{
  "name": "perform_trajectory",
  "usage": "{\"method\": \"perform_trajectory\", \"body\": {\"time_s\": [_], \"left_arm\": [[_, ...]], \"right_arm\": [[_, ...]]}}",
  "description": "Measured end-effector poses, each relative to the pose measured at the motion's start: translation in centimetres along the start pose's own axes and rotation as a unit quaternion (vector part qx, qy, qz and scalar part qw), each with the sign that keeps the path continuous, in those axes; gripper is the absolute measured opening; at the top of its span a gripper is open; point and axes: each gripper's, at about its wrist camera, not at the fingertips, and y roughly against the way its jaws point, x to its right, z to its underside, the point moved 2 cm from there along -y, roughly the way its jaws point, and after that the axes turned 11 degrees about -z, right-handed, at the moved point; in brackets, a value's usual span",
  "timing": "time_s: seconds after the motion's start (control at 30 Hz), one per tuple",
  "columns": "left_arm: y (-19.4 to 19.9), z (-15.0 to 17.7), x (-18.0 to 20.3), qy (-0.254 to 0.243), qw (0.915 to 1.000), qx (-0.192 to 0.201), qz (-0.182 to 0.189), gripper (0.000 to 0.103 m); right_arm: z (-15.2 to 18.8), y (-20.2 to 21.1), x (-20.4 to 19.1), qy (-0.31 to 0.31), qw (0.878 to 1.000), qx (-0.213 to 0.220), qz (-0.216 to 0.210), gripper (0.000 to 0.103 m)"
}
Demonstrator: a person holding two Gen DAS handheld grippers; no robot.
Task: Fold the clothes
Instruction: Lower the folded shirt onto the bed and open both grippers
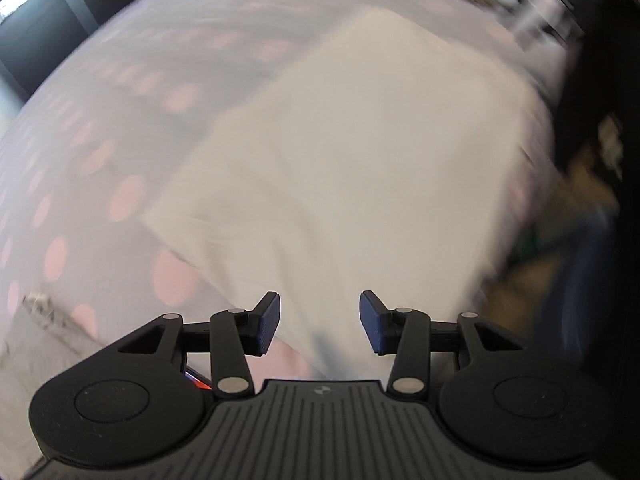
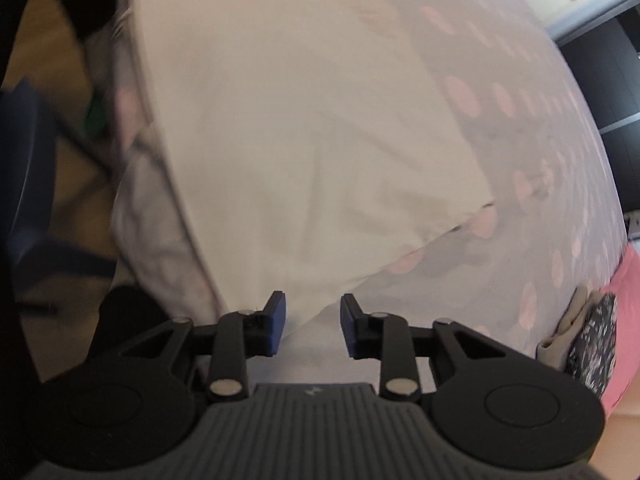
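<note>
Left tongs (image 1: 320, 322) stand parted, nothing between the blue pads, hovering over the near edge of the cream garment (image 1: 360, 160), which fills the middle of the blurred left view. Right tongs (image 2: 313, 326) gape too, empty, just above the garment's lower corner at bottom centre. The cloth lies folded flat on the bed's grey sheet with pink dots (image 2: 540, 140), reaching the bed's edge at the left of the right view.

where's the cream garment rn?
The cream garment lies flat on the pink-dotted bedsheet, centre of both wrist views, just ahead of the open left gripper and right gripper, near the bed's edge.
</note>
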Motion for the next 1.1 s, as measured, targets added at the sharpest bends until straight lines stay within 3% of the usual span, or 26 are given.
{"method": "perform_trajectory", "body": {"time_s": [0.2, 0.33, 0.43, 0.57, 0.73, 0.97, 1.07, 1.1], "left_arm": [[-2.5, -2.1, -5.8, 0.136, 0.9898, 0.026, -0.033, 0.042], [-5.8, -2.3, -10.0, 0.234, 0.9697, 0.011, -0.07, 0.047], [-7.7, -1.9, -12.5, 0.304, 0.9502, 0.004, -0.07, 0.047], [-9.3, -1.7, -14.6, 0.356, 0.9335, -0.001, -0.04, 0.046], [-10.8, -2.7, -15.6, 0.379, 0.9249, 0.003, -0.022, 0.04], [-13.2, -2.5, -16.6, 0.427, 0.904, -0.006, 0.016, 0.036], [-14.0, -2.7, -16.8, 0.434, 0.9009, -0.008, 0.017, 0.027], [-14.2, -3.0, -16.7, 0.43, 0.9027, -0.008, 0.01, 0.021]], "right_arm": [[-1.4, -0.1, 4.0, -0.094, 0.993, 0.061, 0.027, 0.032], [-2.2, -0.9, 7.3, -0.177, 0.978, 0.099, 0.045, 0.034], [-2.9, -1.4, 10.2, -0.244, 0.96, 0.125, 0.054, 0.034], [-2.7, -2.3, 14.7, -0.372, 0.911, 0.172, 0.032, 0.034], [-2.0, -3.5, 19.4, -0.493, 0.845, 0.205, 0.02, 0.038], [-0.7, -8.5, 23.4, -0.594, 0.77, 0.228, -0.039, 0.04], [-0.1, -10.4, 24.8, -0.628, 0.736, 0.242, -0.074, 0.037], [-0.1, -10.8, 25.1, -0.633, 0.729, 0.245, -0.086, 0.031]]}}
